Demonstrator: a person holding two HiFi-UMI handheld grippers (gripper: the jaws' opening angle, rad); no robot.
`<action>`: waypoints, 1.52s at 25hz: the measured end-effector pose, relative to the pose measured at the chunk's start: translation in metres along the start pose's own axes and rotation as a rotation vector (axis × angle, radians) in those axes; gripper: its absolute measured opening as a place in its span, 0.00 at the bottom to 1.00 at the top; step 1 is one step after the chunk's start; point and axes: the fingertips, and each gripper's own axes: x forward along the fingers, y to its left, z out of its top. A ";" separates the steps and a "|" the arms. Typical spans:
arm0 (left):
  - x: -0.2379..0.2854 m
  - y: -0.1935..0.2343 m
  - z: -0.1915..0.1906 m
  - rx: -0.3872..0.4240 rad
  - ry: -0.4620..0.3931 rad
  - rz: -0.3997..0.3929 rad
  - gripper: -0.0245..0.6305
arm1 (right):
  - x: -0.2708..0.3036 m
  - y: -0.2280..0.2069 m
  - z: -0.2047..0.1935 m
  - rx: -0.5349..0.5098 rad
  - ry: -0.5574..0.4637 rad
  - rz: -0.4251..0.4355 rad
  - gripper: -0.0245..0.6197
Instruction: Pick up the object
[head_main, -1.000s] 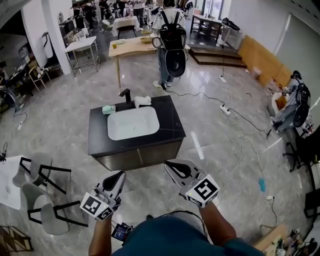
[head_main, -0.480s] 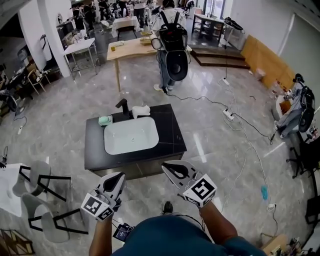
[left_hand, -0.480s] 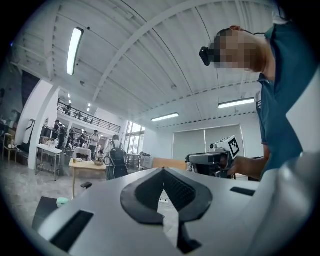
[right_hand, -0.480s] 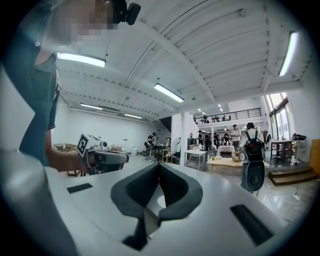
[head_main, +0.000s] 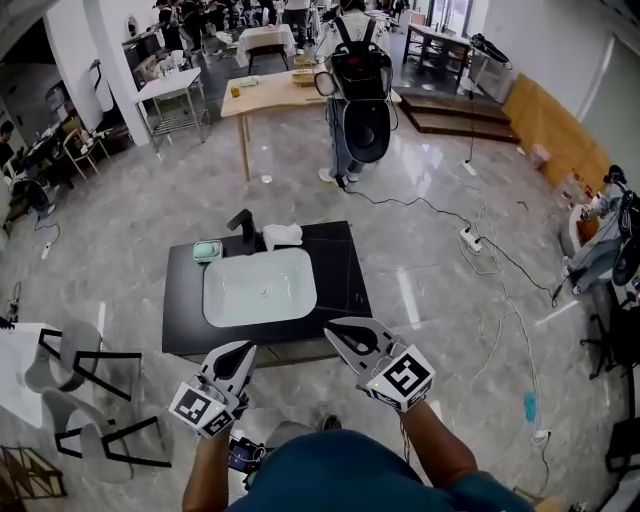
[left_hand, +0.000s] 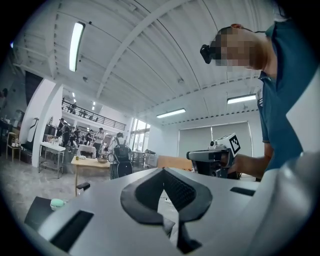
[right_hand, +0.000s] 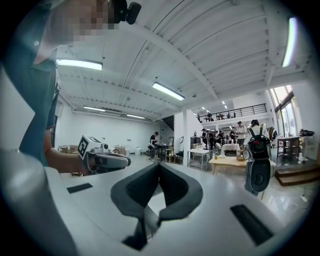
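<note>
A black counter (head_main: 338, 272) with a white sink basin (head_main: 258, 288) stands just ahead of me. At its far edge are a black tap (head_main: 243, 224), a small green dish (head_main: 207, 250) and a white object (head_main: 282, 235). My left gripper (head_main: 241, 351) hovers over the floor at the counter's near edge, shut and empty. The right gripper (head_main: 337, 328) hangs at the near right edge, also shut with nothing in it. In the left gripper view my own jaws (left_hand: 162, 172) meet at the tip, and the green dish (left_hand: 56, 203) shows low on the left. The right gripper view shows its jaws (right_hand: 159, 166) closed too.
Grey chairs (head_main: 75, 360) stand on the floor to my left. A person with a black backpack (head_main: 357, 95) stands by a wooden table (head_main: 280, 92) beyond the counter. Cables and a power strip (head_main: 470, 240) trail across the tiled floor on the right.
The counter has come nearer and lower in the head view as I walk up to it. Both grippers keep the same pose and stay shut.
</note>
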 end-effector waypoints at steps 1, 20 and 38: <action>0.005 0.006 -0.001 -0.003 0.003 0.002 0.04 | 0.004 -0.005 -0.003 0.005 0.003 0.003 0.06; 0.091 0.137 -0.027 -0.051 0.036 -0.096 0.04 | 0.103 -0.086 -0.011 0.000 0.042 -0.125 0.06; 0.243 0.209 -0.111 -0.262 0.137 0.033 0.04 | 0.134 -0.228 -0.055 0.056 0.077 0.015 0.06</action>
